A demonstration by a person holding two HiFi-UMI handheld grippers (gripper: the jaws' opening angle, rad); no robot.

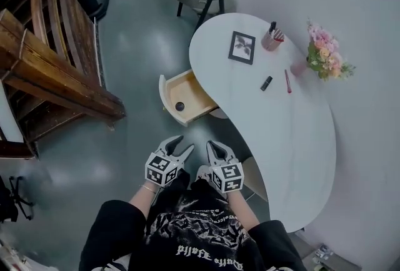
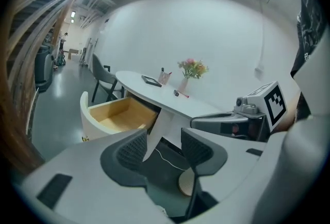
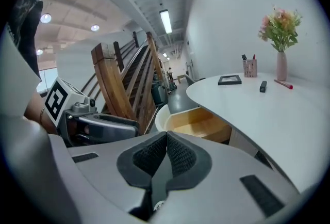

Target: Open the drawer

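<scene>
Both grippers sit low by the person's lap, side by side, well apart from the drawer (image 1: 166, 96). Left gripper (image 1: 180, 146): jaws apart, nothing between them but floor. Right gripper (image 1: 217, 150): jaws pressed together, pads meeting, nothing held.

Drawer is pulled well out of the desk (image 1: 281, 132), with its wooden inside showing and one small dark item (image 1: 180, 105) on the bottom. The task looks done, or nearly so (can't tell if there's any travel left).

Key geometry:
- Drawer lies ahead of both grippers, up and slightly left in the head view.
- Left gripper is on the drawer's side, so it's a bit nearer. Its own view has the drawer up and left of the jaws, not lined up between them.
- Slide axis runs out from the desk edge toward the open floor on the left, roughly crosswise to where the jaws point.
- Curved white front faces the floor side.

If more pull is needed, my call is the left gripper: reach forward, then draw leftward along that axis.
</scene>
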